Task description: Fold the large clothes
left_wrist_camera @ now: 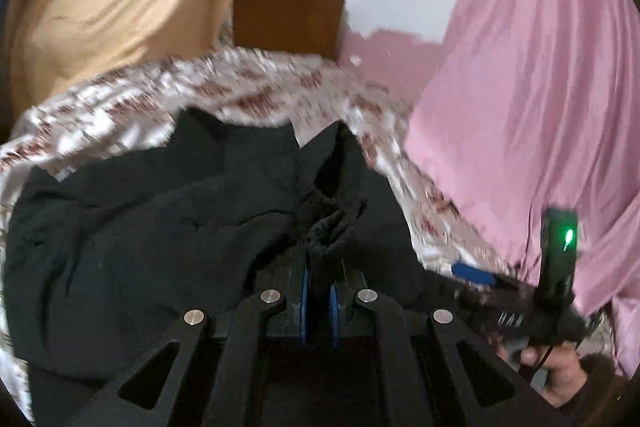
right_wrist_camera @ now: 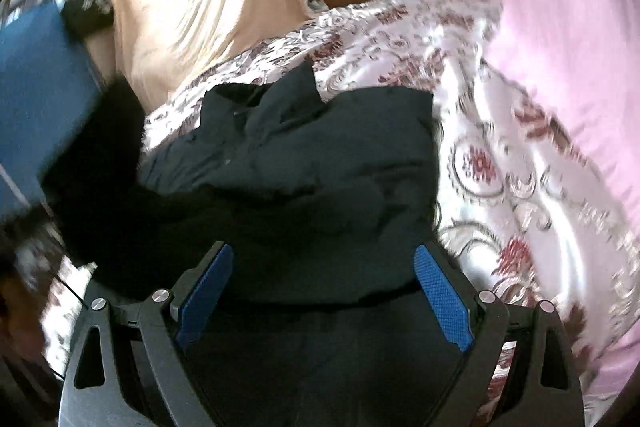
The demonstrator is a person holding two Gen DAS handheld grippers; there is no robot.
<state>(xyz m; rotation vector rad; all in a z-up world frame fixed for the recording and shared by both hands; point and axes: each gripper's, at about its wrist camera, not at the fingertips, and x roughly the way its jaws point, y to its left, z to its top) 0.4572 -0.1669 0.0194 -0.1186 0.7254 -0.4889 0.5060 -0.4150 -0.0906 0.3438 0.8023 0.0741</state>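
Soft, limp black fabric garment (left_wrist_camera: 160, 227) on the floral satin bedspread (right_wrist_camera: 500, 147): left claw (left_wrist_camera: 318, 291) pinches a bunched edge; right claw (right_wrist_camera: 324, 287) gapes wide, empty. Likely light; best gripped at hems.

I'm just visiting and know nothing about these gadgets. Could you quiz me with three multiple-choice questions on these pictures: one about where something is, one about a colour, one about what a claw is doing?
1. Where does the dark garment lie?
A. On the flowered bedspread
B. On a bare wooden floor
C. In a laundry basket

2. What colour is the curtain on the right side of the left wrist view?
A. Green
B. Pink
C. White

3. How does the left claw stand?
A. Wide open over the bedspread
B. Closed on a bunch of the dark garment
C. Closed on the curtain

Answers:
1 A, patterned cloth shows all around the garment.
2 B, the hanging folds are plainly pink.
3 B, the blue pads sit close together with dark fabric pinched between them, while the right claw stands open.
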